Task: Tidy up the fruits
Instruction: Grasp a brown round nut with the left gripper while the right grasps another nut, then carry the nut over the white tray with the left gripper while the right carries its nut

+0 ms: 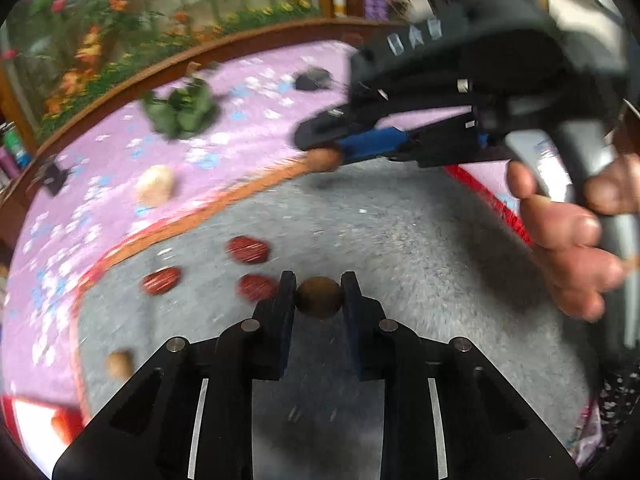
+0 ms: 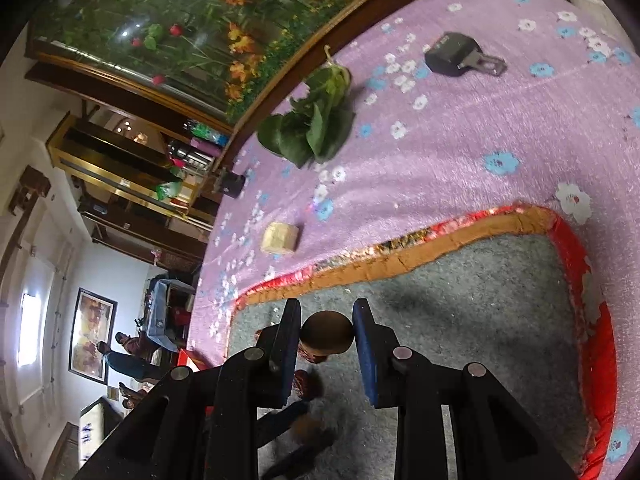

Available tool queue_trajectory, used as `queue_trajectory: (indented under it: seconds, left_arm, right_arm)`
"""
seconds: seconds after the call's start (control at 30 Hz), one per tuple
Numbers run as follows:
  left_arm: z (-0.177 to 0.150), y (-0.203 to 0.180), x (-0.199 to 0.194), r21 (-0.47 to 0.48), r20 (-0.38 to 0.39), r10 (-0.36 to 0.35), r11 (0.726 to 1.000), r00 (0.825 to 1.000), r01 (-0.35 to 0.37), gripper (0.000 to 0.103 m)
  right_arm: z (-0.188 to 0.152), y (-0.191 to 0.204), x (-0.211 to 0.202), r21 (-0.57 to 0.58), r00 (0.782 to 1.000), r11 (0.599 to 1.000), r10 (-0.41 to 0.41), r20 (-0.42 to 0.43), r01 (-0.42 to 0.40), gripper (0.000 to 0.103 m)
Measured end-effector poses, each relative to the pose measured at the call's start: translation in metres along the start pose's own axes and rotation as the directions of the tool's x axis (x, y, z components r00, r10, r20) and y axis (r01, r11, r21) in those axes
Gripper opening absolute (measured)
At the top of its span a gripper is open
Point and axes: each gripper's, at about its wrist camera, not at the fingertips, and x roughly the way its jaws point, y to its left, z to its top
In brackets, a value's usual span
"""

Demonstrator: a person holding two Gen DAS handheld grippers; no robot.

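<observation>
Left wrist view: the left gripper [image 1: 319, 294] clenched a small round brown fruit [image 1: 319, 296] between its fingertips, above the grey mat [image 1: 400, 248]. Three dark red fruits [image 1: 247, 249] lay on the mat just left of the gripper, toward the mat's left edge, and another brown fruit [image 1: 119, 364] sat on the mat near that edge. Farther off, the right gripper [image 1: 320, 152], held in the person's hand [image 1: 572, 240], grasped a tan round fruit [image 1: 326, 159] over the mat's far edge. No writing on the tool's markings could be read through the blur.

In the right wrist view, the right gripper [image 2: 326, 336] pinched its brown fruit [image 2: 326, 336] above the grey mat [image 2: 460, 320], inside the red and orange border [image 2: 400, 256]. Beyond it on the purple flowered cloth [image 2: 460, 140] lay a bunch of green leaves [image 2: 312, 124], a pale block [image 2: 280, 237] and a black buckle-like clip [image 2: 452, 54], its label illegible.
</observation>
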Motion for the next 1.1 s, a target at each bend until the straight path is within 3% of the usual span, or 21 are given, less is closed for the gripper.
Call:
queue_trajectory:
  seconds: [0.13,0.3,0.4,0.47,0.6,0.7,0.83,0.93,1.03,1.1]
  left_arm:
    - [-0.029,0.021,-0.058,-0.083,0.081,0.073,0.994,0.994,-0.067,0.022]
    - [-0.075,0.054,-0.122,-0.209,0.141,0.22,0.96,0.965,-0.188,0.022]
    - [-0.109,0.079,-0.155,-0.296,0.143,0.317,0.918,0.938,-0.265,0.022]
    - [-0.126,0.094,-0.169,-0.341,0.139,0.344,0.897,0.929,-0.281,0.022]
    - [-0.16,0.124,-0.192,-0.407,0.127,0.433,0.843,0.893,-0.351,0.022]
    - [-0.176,0.14,-0.202,-0.444,0.123,0.459,0.818,0.88,-0.364,0.022]
    - [-0.195,0.161,-0.212,-0.486,0.115,0.511,0.777,0.852,-0.4,0.022]
    - [-0.208,0.174,-0.215,-0.524,0.113,0.515,0.757,0.85,-0.389,0.022]
    - [-0.218,0.184,-0.214,-0.53,0.076,0.562,0.722,0.823,-0.444,0.022]
    - [-0.224,0.188,-0.213,-0.537,0.057,0.572,0.709,0.819,-0.458,0.022]
  right_arm:
    - [0.0,0.003,-0.005,-0.015,0.999,1.0,0.023,0.047,-0.022,0.026]
    - [-0.001,0.005,-0.008,-0.034,0.994,0.999,0.02,0.106,-0.016,0.026]
    - [0.0,0.005,-0.01,-0.044,0.99,0.999,0.016,0.137,-0.01,0.026]
    - [-0.001,0.006,-0.01,-0.059,0.988,0.998,0.011,0.157,-0.002,0.026]
    - [-0.008,0.015,-0.003,-0.085,0.989,0.996,0.011,0.15,0.002,0.026]
    - [-0.024,0.042,0.009,-0.132,0.994,0.991,0.033,0.103,-0.019,0.026]
    - [-0.069,0.116,0.04,-0.287,0.997,0.955,0.079,0.004,-0.075,0.026]
    - [-0.106,0.171,0.071,-0.365,0.987,0.918,0.134,-0.085,-0.156,0.026]
    - [-0.143,0.216,0.103,-0.429,0.973,0.877,0.157,-0.171,-0.217,0.026]
    - [-0.167,0.238,0.124,-0.467,0.965,0.853,0.145,-0.219,-0.234,0.026]
